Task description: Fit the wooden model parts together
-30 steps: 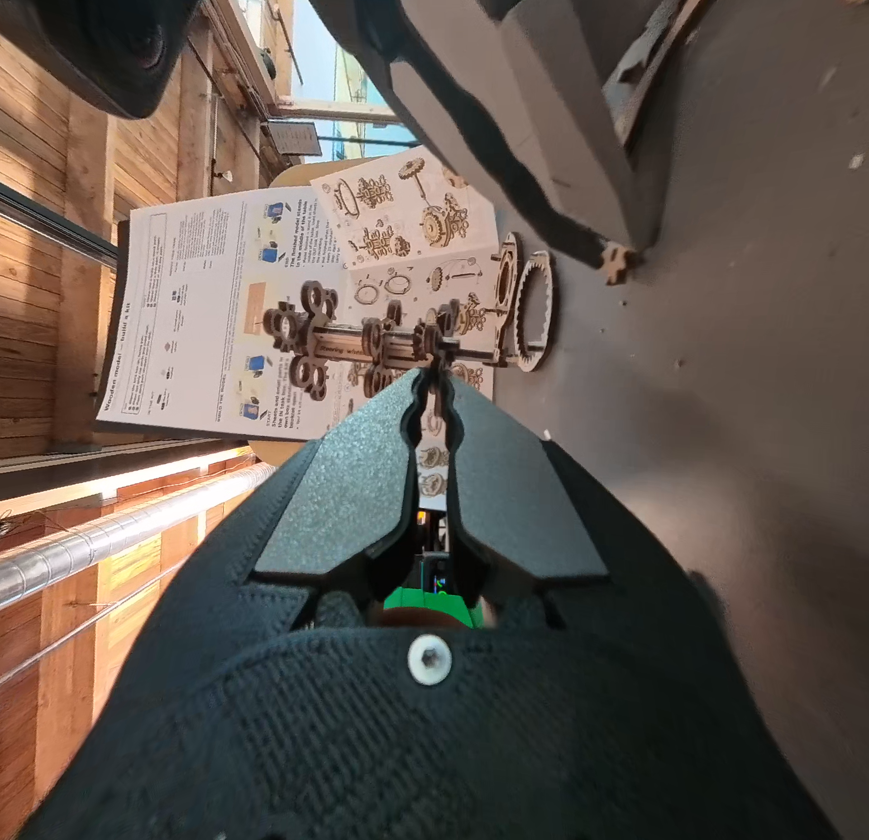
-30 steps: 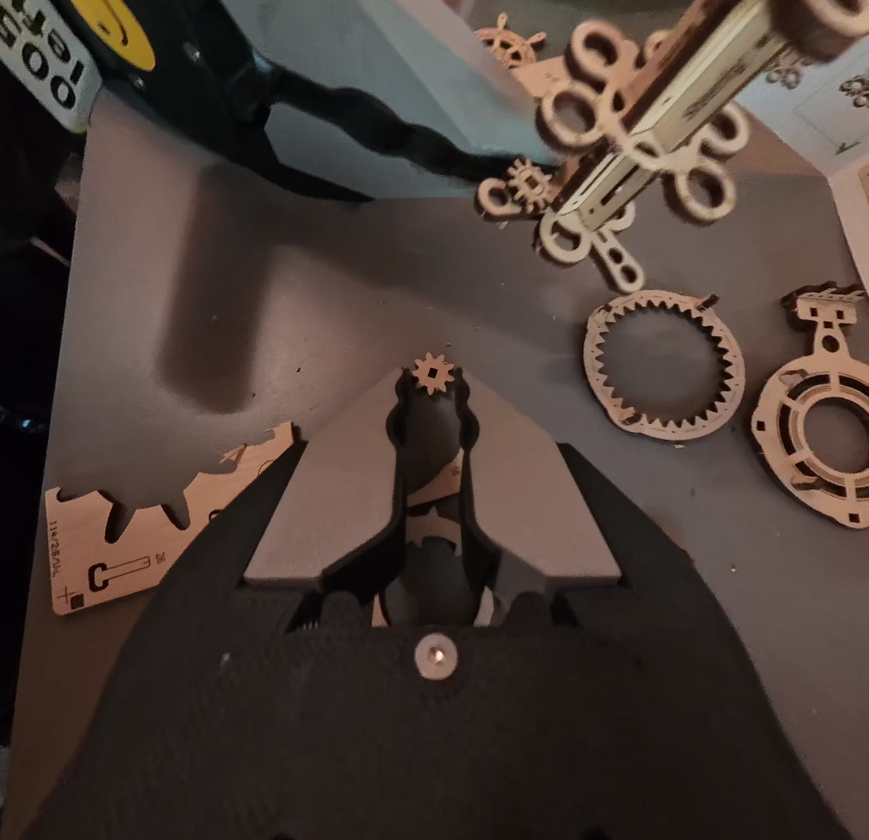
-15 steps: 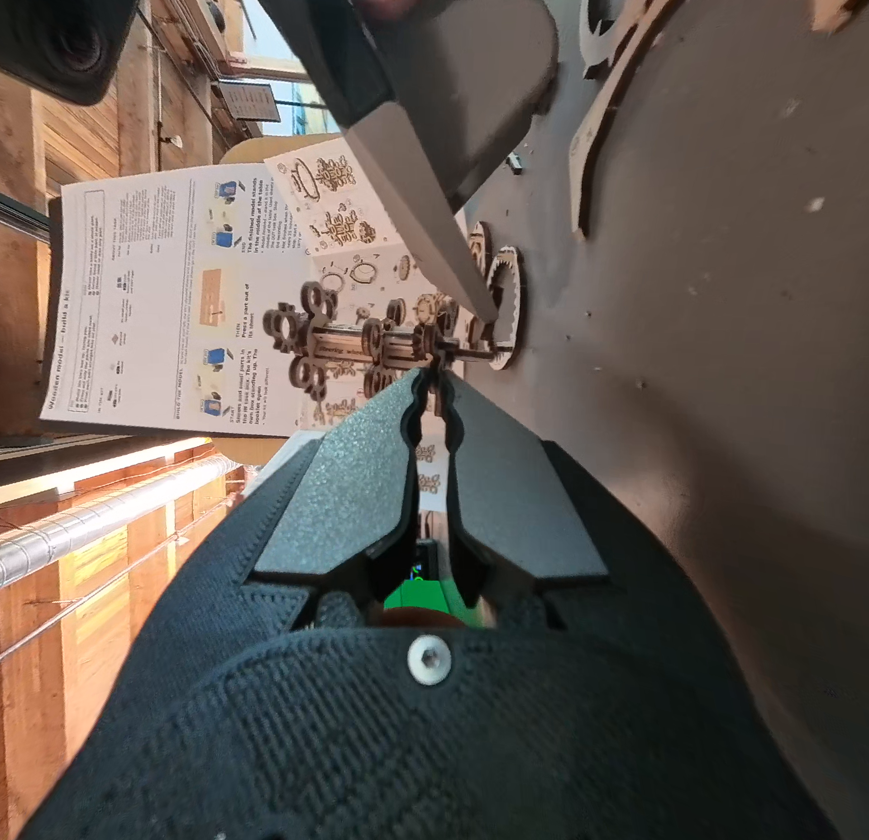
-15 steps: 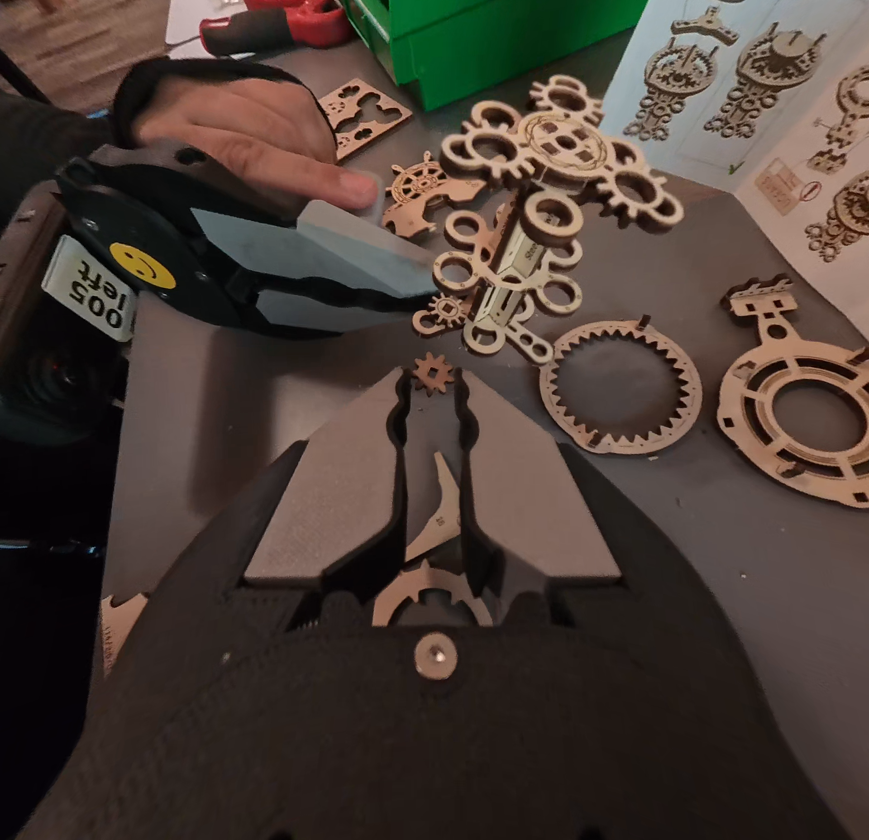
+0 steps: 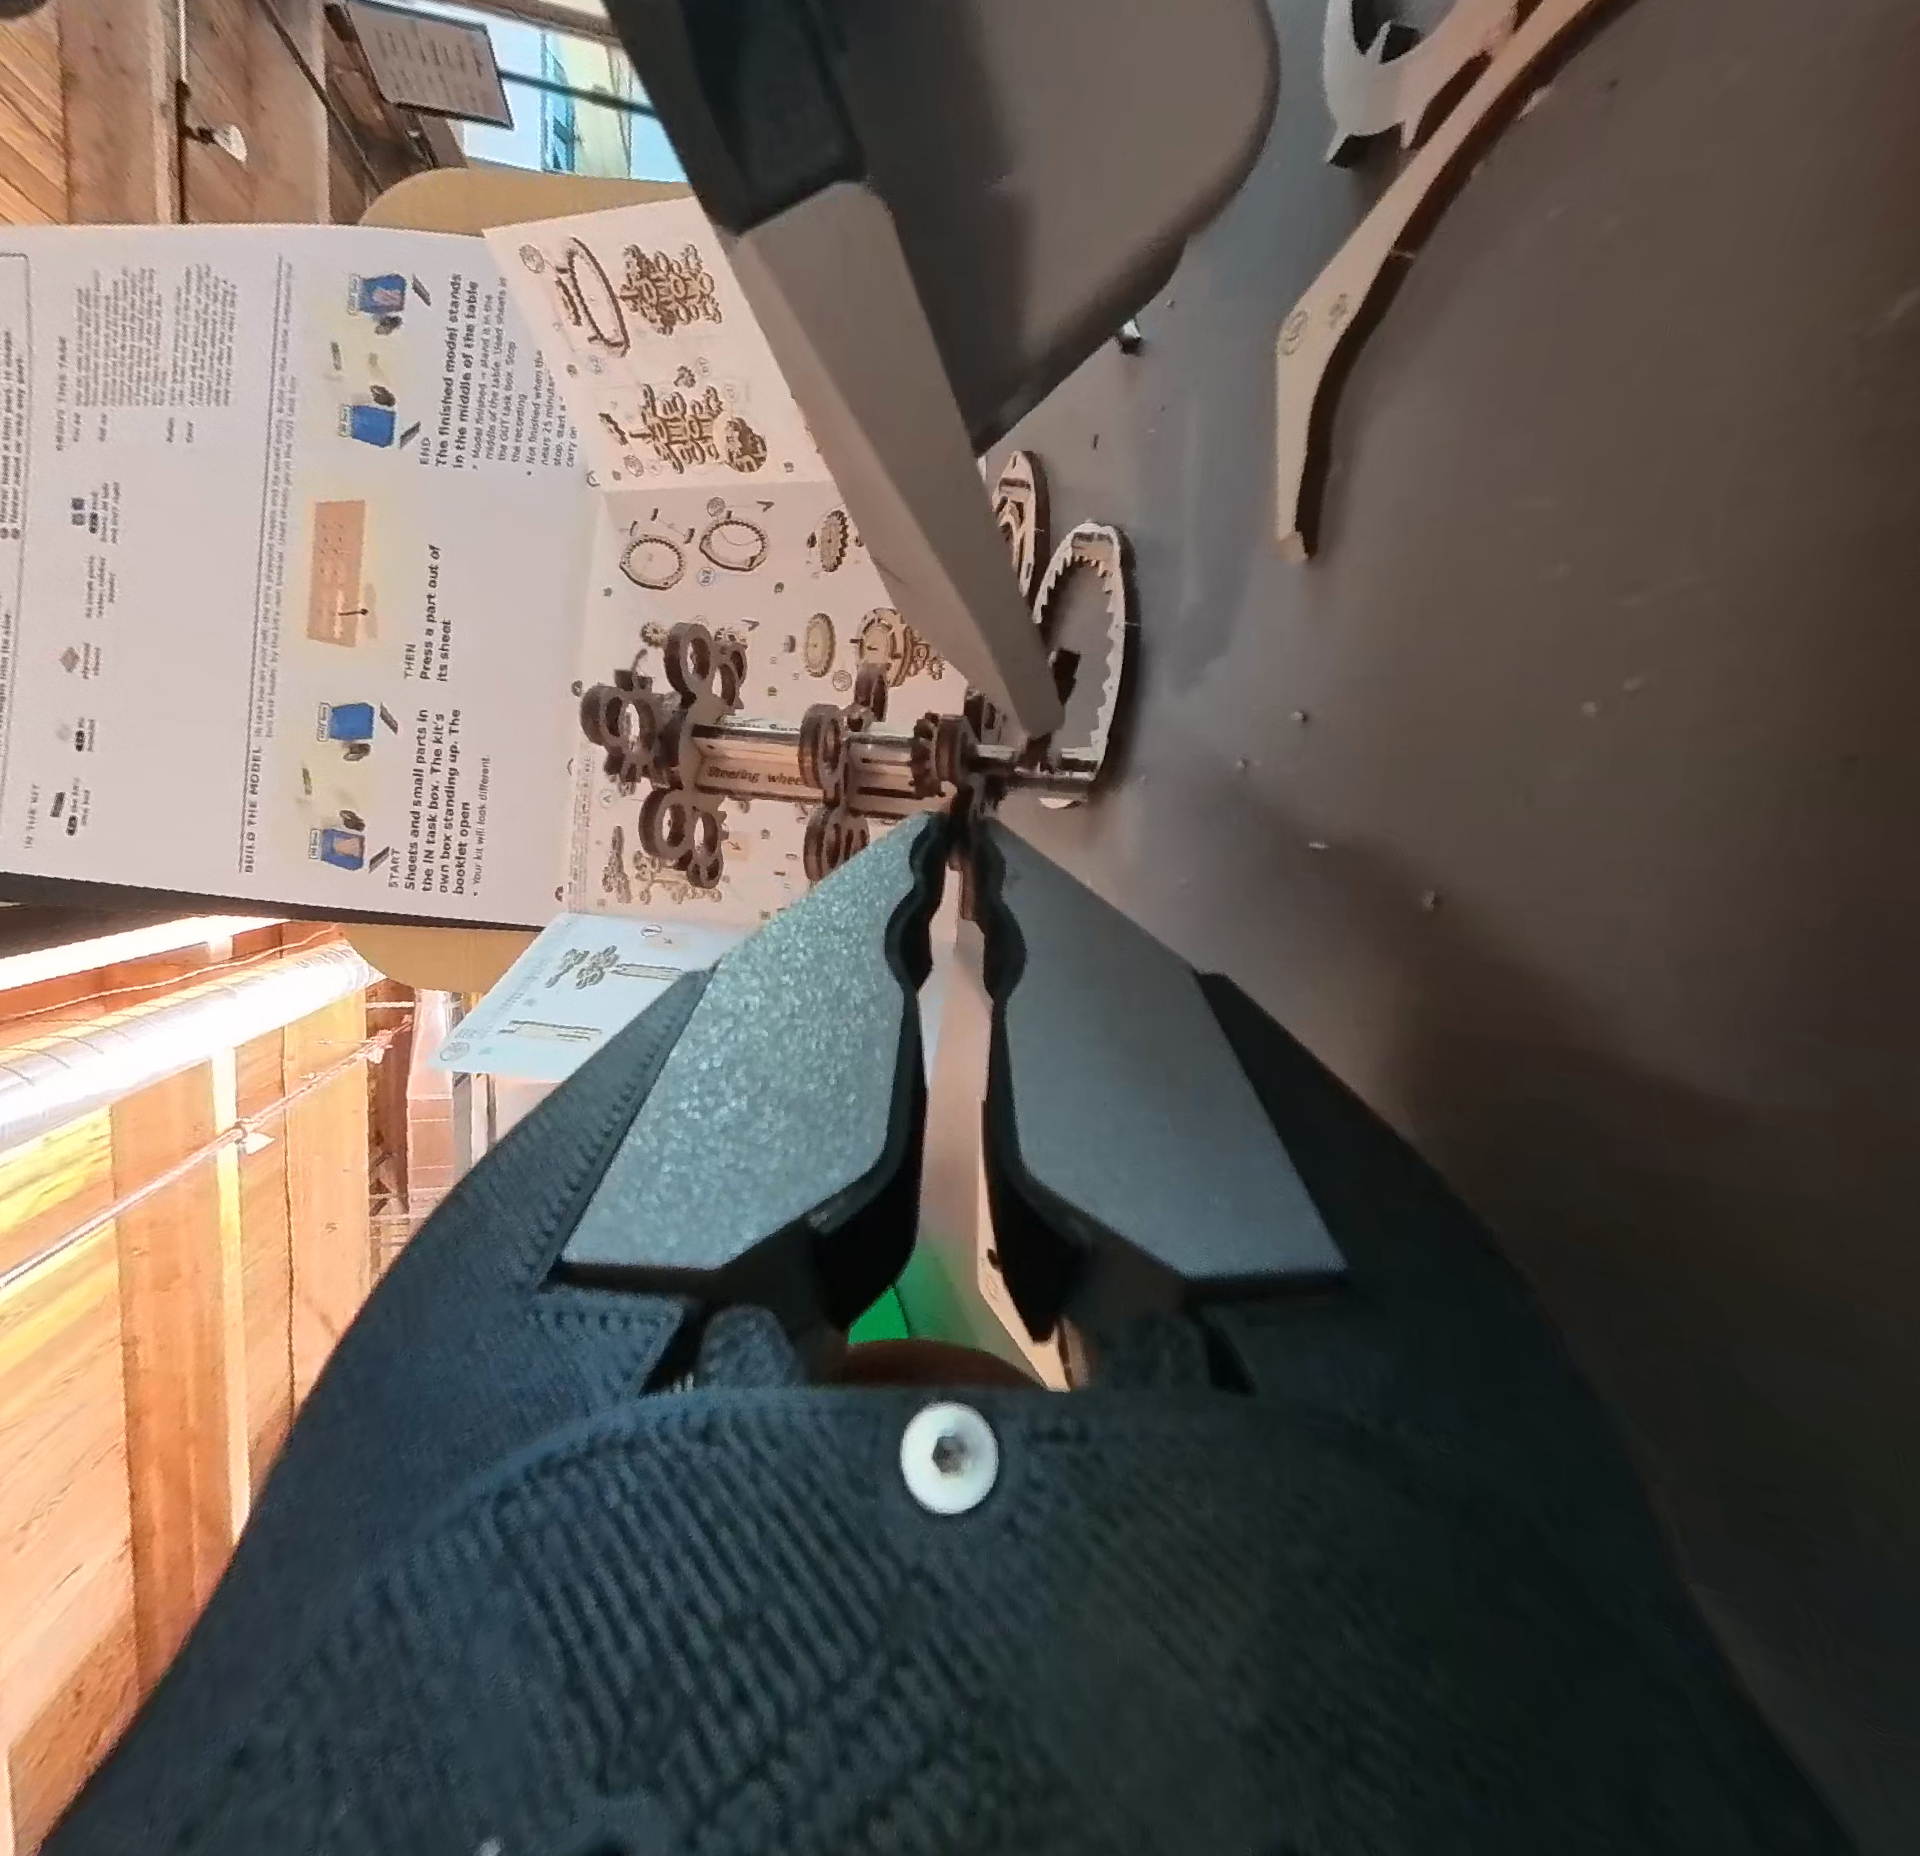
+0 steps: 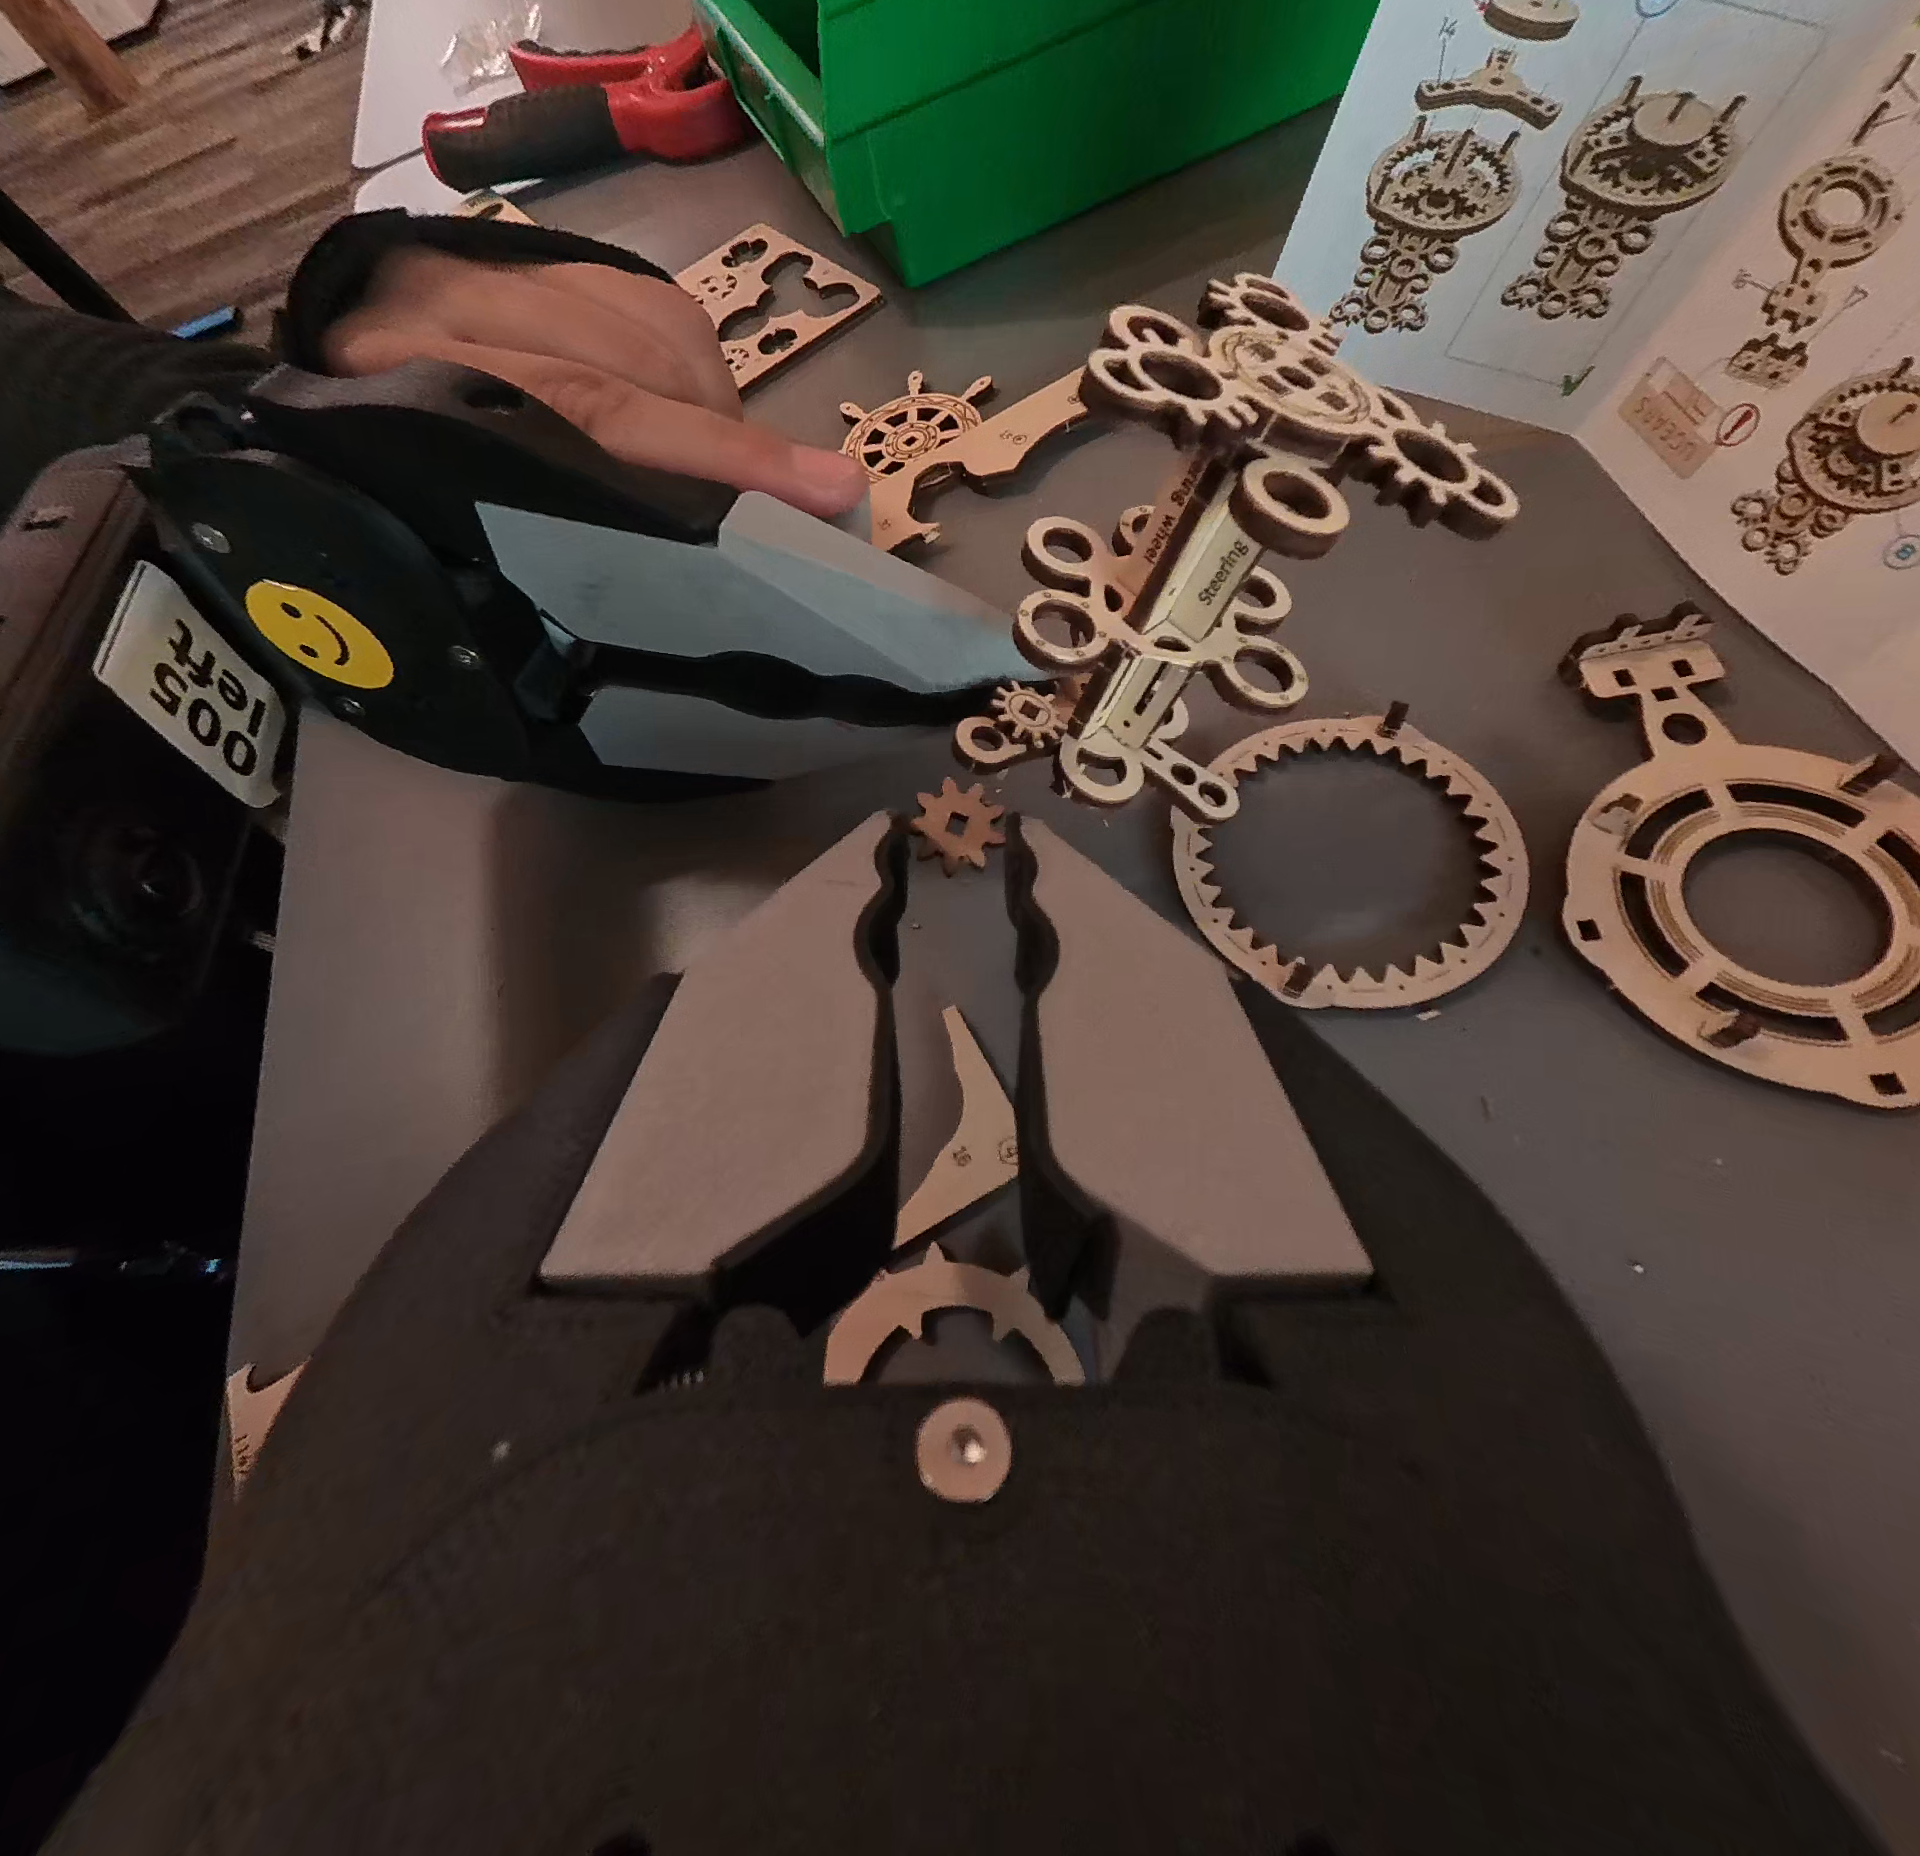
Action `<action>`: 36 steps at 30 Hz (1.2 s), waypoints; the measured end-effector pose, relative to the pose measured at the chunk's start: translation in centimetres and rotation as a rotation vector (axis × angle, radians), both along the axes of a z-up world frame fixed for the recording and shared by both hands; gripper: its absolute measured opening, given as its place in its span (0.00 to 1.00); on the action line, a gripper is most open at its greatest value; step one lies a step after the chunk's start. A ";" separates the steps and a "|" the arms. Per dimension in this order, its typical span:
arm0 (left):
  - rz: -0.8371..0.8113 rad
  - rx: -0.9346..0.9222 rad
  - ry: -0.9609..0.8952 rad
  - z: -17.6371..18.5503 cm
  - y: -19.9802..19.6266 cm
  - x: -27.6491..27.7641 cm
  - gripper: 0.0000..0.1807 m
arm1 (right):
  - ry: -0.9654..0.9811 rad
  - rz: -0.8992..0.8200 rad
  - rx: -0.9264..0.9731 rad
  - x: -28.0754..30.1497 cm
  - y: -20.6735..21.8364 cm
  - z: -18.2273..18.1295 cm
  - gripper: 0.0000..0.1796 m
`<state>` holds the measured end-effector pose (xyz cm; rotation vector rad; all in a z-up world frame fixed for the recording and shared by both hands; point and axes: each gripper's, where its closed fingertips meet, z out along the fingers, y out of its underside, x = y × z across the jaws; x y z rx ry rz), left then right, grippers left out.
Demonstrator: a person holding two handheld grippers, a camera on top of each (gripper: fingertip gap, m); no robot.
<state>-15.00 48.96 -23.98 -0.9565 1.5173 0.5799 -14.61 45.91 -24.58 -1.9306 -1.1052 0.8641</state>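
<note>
My left gripper (image 5: 961, 850) is shut on the lower end of the wooden assembly (image 5: 748, 757), a shaft with looped plates and small gears. In the right wrist view the left gripper (image 6: 1023, 689) holds the assembly (image 6: 1195, 601) tilted just above the grey table. My right gripper (image 6: 956, 835) is shut on a small wooden gear (image 6: 958, 827) with a square hole, close below and left of the assembly's lower end, not touching it. In the left wrist view one of the right gripper's fingers (image 5: 914, 518) comes in from above, its tip beside the shaft's end.
A toothed ring (image 6: 1509, 871) and a round frame part (image 6: 1621, 892) lie right of the assembly. A ship-wheel piece (image 6: 912, 440), an offcut sheet (image 6: 769, 300), a green box (image 6: 1039, 92), a red clamp (image 6: 582, 113) and an instruction booklet (image 6: 1662, 196) stand behind. A cut sheet (image 5: 1382, 248) lies nearby. The tips of both grippers are at nearly the same place.
My right gripper has carried the small gear up close to the assembly's lower end. My left gripper has swung the assembly so it stands tilted over the table.
</note>
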 end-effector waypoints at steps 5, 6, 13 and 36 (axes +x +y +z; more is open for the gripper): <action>-0.003 -0.001 -0.004 0.0 -0.1 0.1 0.00 | -0.007 -0.015 -0.007 0.0 0.2 -0.2 0.08; -0.006 -0.001 -0.005 0.0 -0.1 0.1 0.00 | -0.002 -0.017 -0.010 0.0 0.2 -0.1 0.08; -0.017 0.007 -0.009 0.2 -0.3 0.3 0.00 | 0.006 -0.024 -0.013 -0.1 0.4 -0.1 0.08; -0.014 0.030 0.016 0.0 -0.1 0.0 0.00 | -0.114 -0.030 0.010 0.5 0.3 -1.6 0.08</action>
